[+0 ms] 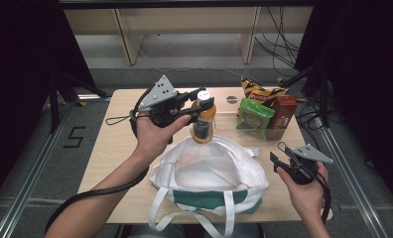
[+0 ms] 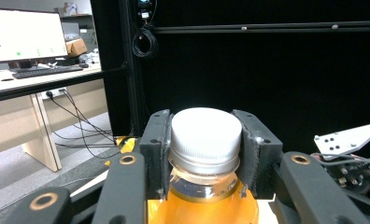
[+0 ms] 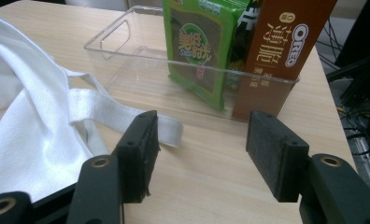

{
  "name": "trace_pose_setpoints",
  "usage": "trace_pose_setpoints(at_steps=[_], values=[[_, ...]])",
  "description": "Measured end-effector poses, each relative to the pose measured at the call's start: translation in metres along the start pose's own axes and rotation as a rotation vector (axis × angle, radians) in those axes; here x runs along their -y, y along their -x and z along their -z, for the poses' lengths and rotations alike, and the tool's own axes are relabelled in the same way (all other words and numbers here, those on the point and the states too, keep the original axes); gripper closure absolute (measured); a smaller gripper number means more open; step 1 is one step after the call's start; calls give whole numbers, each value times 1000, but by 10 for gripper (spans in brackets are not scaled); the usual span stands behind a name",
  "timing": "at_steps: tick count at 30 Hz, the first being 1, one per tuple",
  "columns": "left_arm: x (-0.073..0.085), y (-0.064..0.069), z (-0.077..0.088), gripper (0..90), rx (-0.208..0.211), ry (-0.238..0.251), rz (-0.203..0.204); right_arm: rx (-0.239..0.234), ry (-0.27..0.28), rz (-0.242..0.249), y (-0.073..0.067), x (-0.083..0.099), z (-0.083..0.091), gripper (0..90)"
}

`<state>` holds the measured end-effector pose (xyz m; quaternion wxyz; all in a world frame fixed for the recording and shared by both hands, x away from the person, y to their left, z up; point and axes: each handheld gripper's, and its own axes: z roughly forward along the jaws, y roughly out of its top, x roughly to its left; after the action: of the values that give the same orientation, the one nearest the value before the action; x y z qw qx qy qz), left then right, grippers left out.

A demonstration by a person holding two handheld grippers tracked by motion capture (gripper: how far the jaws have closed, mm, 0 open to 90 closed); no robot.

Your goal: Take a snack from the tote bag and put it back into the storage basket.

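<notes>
My left gripper [image 1: 198, 106] is shut on a bottle of orange drink [image 1: 203, 121] with a white cap [image 2: 205, 133], gripped at the neck and held upright above the open mouth of a white tote bag [image 1: 209, 168]. In the left gripper view the black pads [image 2: 156, 149] press on both sides of the cap. My right gripper [image 1: 280, 157] hovers open at the bag's right side, low over the table. Its pads [image 3: 138, 154] have nothing between them. One of the bag's white straps [image 3: 122, 114] lies just ahead of it.
A clear plastic tray [image 3: 141, 70] at the back right of the wooden table [image 1: 115, 144] holds a green snack packet [image 3: 199, 49], a brown Oreo box [image 3: 281, 46] and a chip bag [image 1: 259, 91]. The bag has a green bottom band [image 1: 204, 201].
</notes>
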<state>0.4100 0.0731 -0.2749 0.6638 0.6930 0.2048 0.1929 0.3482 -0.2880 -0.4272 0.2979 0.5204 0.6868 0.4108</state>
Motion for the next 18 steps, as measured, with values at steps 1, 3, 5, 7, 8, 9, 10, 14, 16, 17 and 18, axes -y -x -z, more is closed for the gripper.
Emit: trace_pose_setpoints(at_steps=[1,3,5,7,8,9,10,14,16,17,18], values=[[-1,-1,-1,589,2,1,0,-5,-4,-9,0,0,0,445],[-2,-1,-3,588,3,0,1,-5,-3,-1,0,1,-1,445],[-3,-2,-5,588,4,3,5,3,-12,-24,-2,1,0,443],[-4,-4,-7,588,1,5,3,1,-9,-28,-3,1,-1,442],[-4,-4,-8,588,0,6,5,1,-22,-28,-3,1,0,441],[-4,-5,-9,588,-3,5,2,2,-16,-31,-3,2,0,441],[-4,-6,-11,589,-4,7,6,1,-25,-26,-3,2,0,440],[-4,-9,-16,589,-10,7,10,-6,-18,4,0,2,-2,439],[-4,-10,-18,588,-11,6,11,2,-9,14,1,2,-2,439],[-4,-11,-19,588,-13,4,7,6,-9,12,1,2,-2,439],[-5,-12,-20,588,-13,4,7,5,-11,5,1,2,-2,439]])
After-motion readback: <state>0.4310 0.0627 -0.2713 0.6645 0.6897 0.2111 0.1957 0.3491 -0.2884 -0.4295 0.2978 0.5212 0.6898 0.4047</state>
